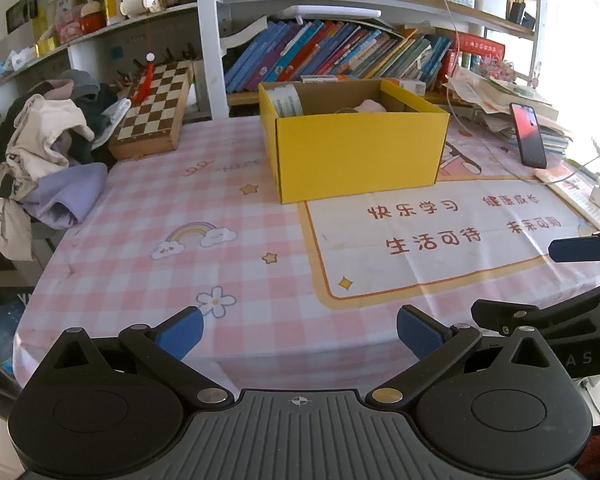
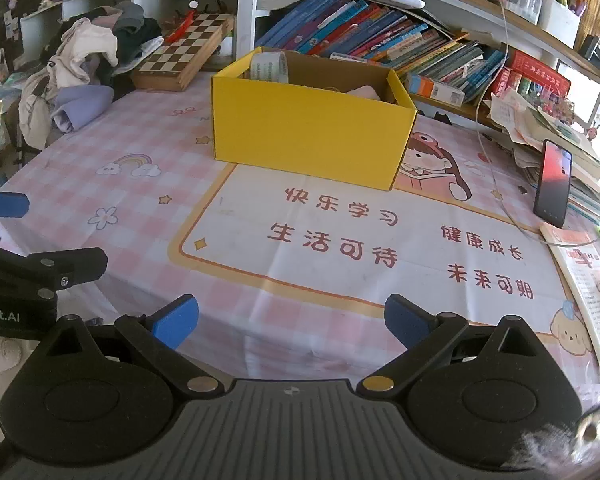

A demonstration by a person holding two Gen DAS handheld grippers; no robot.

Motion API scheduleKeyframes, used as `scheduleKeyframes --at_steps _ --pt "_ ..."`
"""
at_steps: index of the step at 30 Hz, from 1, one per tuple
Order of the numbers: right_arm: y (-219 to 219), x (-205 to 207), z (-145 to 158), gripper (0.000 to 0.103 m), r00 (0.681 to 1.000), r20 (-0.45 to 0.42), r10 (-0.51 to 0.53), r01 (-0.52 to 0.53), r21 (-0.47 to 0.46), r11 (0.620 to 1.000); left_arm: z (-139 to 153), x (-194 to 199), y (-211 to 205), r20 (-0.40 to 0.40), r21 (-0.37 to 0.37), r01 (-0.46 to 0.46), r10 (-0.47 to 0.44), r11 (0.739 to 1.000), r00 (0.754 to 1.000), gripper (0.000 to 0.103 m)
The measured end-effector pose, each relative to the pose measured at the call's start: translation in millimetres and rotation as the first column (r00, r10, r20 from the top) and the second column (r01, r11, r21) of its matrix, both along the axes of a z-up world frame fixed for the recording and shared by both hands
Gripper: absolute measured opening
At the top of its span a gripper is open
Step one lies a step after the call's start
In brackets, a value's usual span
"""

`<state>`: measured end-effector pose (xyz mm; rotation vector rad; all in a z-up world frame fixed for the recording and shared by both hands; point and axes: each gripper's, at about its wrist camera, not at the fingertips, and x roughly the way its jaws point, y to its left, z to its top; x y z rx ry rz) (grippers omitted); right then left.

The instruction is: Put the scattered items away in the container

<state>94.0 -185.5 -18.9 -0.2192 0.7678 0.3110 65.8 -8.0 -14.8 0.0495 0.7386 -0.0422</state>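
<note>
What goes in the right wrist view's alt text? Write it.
A yellow box sits open on a pink checked tablecloth, with a tape roll and something pink inside. The right claw is open and empty in front. A phone stands to the right.

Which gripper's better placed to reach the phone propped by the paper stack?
Right, probably. The phone stands at the table's right edge, on the right gripper side; the left gripper would have to cross over. Both have open, empty fingers.
</note>
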Motion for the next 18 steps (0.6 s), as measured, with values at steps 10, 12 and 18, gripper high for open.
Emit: scheduleKeyframes --at_steps 10,12,18 --pt "-3.3 -0.1 -0.8 0.101 1.0 0.0 0.003 -0.003 0.003 1.0 1.0 -0.3 -5.4 0.005 -0.013 0.016 -0.016 1.0 1.0 0.103" --pt "-4.7 -0.4 -0.8 0.101 1.0 -0.001 0.0 0.0 0.005 1.0 1.0 0.3 -6.9 0.004 -0.01 0.017 -0.017 1.0 1.0 0.103" --pt "-7.8 -2.4 -1.0 0.101 1.0 -0.002 -0.003 0.003 0.009 1.0 -0.1 0.6 -8.1 -0.015 -0.025 0.012 -0.012 1.0 1.0 0.103"
